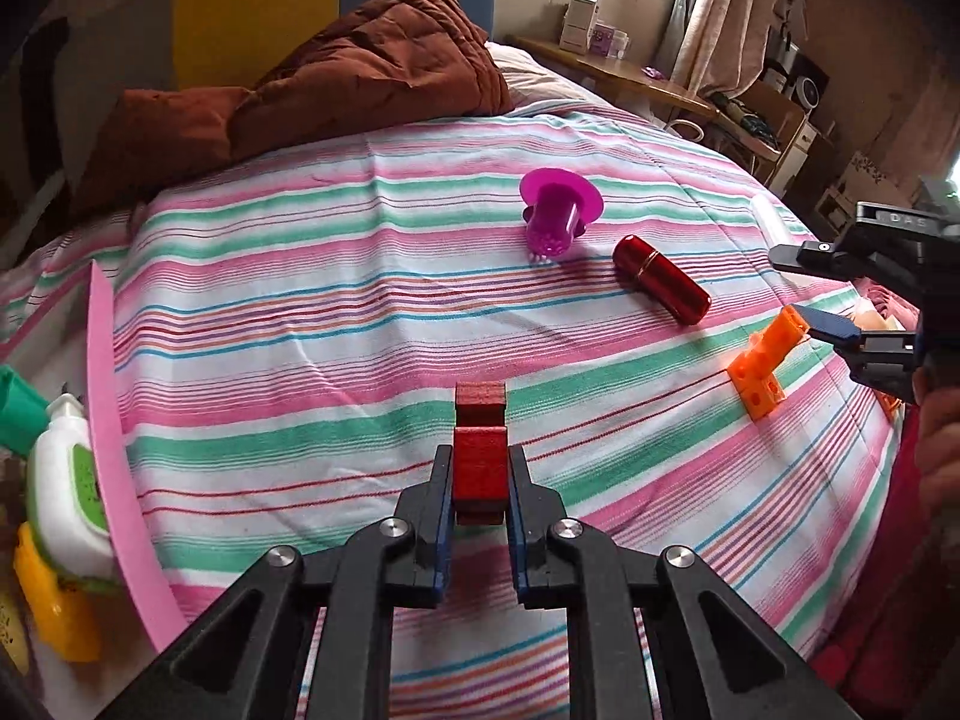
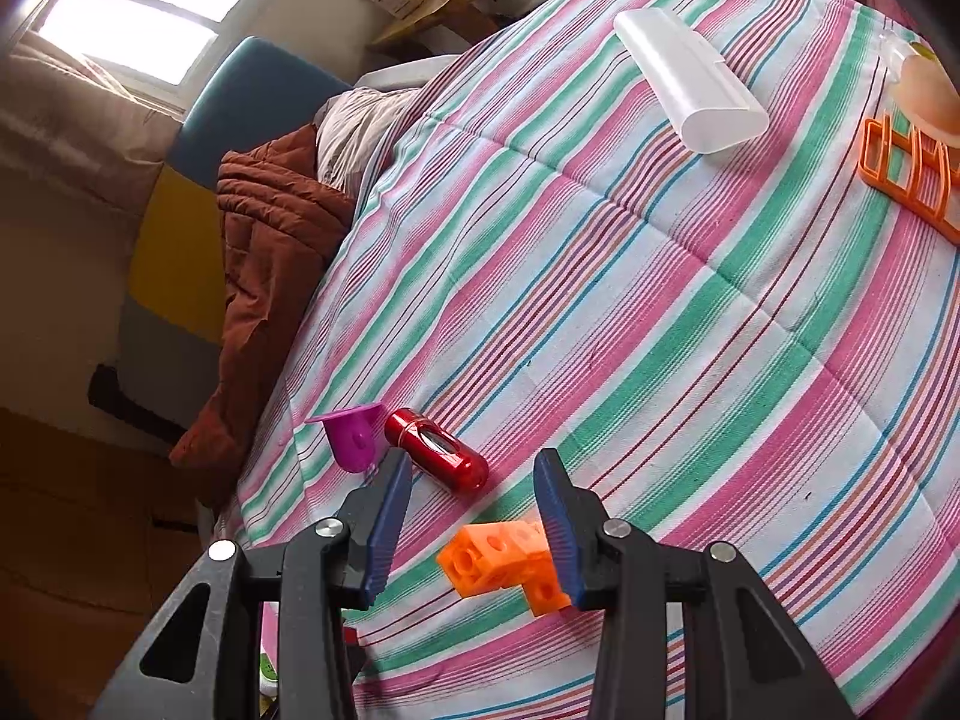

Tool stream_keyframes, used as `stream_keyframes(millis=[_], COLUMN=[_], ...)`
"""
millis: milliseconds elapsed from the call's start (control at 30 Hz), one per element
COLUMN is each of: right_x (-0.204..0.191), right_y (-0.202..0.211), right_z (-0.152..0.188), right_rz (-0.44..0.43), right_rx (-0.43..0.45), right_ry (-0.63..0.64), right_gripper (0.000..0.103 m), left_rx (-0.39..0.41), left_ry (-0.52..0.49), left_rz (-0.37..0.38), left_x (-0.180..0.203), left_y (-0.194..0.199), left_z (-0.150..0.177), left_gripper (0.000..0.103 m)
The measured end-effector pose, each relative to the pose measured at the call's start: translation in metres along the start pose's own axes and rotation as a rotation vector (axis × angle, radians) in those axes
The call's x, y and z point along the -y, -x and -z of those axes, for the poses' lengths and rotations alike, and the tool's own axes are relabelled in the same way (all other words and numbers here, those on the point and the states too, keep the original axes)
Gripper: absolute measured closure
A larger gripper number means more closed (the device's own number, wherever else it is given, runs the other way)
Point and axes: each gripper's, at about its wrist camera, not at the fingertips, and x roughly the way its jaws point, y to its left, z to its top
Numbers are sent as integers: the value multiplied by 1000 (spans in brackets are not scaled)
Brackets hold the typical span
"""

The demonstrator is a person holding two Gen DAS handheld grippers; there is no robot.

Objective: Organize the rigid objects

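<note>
Only the left view shows its hand-held gripper (image 1: 479, 480) pinching the red block (image 1: 479, 461); the right hand-held gripper (image 2: 474, 516) is spread.

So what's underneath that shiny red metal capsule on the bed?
The shiny red metal capsule lies on its side straight on the pink, green and white striped bedsheet. Only sheet shows around it; whatever its body covers stays hidden.

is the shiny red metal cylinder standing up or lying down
Lying down. The shiny red metal cylinder rests lengthwise on the striped bedsheet, beside the purple plastic funnel-shaped piece.
</note>
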Motion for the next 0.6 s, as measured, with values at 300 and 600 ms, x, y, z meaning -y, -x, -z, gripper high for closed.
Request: stream_keyframes(millis=[300, 600], right_x=[-20, -18], right_y=[-21, -19], right_z=[11, 11], right_rz=[-170, -111], right_rx=[-158, -145], right_ry=[73, 69], right_gripper=[60, 58], left_rx=[88, 125], left_ry=[11, 55], left_rz=[27, 37], left_x=[1, -13], left_y=[52, 85], left_z=[13, 31], left_gripper=[88, 88])
